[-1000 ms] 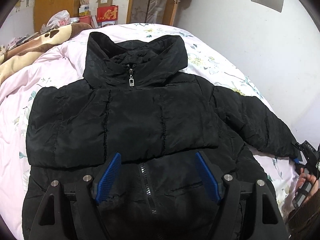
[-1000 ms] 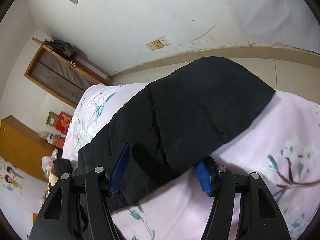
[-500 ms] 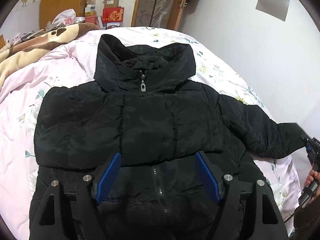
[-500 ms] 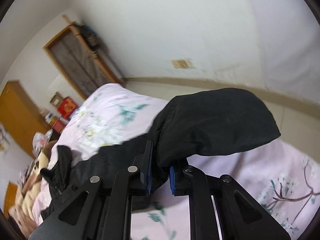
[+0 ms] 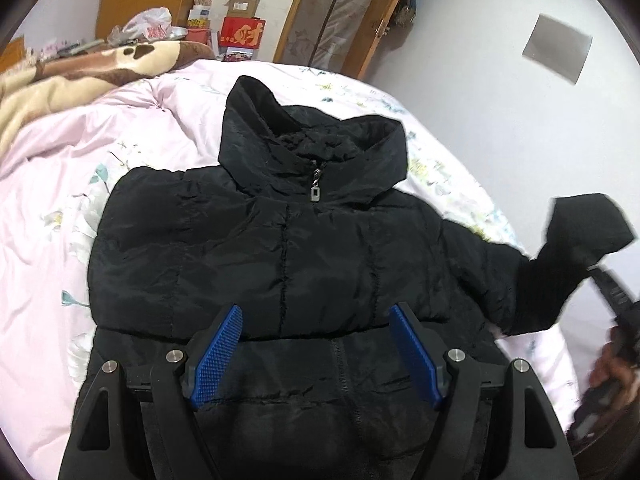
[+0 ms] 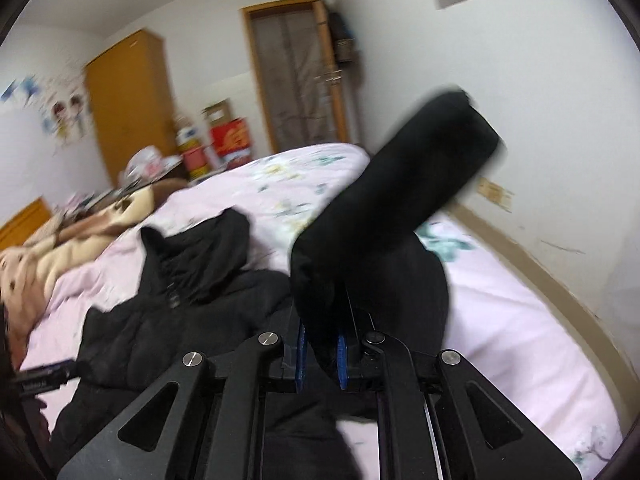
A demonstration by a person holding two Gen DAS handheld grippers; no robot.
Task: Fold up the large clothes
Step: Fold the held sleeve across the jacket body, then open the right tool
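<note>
jacket (image 5: 288,248), black and padded, is laid front-up across the pink floral bedspread (image 5: 52,208), with the collar (image 5: 312,152) directed toward the far end of the bed and the zipper pull (image 5: 316,190) centred below it. the front is zipped. one sleeve is seen folded across the chest in the left wrist view; the other sleeve (image 5: 576,256) is raised clear of the bedspread at the right edge of that view, its cuff end hanging free in the air.

in the right wrist view, the raised sleeve (image 6: 400,208) is pinched between the blue pads of the right gripper (image 6: 320,350), whose jaws are closed tight on the fabric. the cuff projects up and forward beyond the fingers. motion blur is present across this view.

the left gripper (image 5: 316,344) is held above the lower front of the jacket, jaws spread wide, with nothing between the blue pads (image 5: 218,354).

a brown and cream blanket (image 5: 80,68) is bunched at the far left of the bed. a red box (image 5: 244,34), a wooden wardrobe (image 6: 128,100) and a wooden-framed door (image 5: 340,16) are located beyond the bed against the white walls.
</note>
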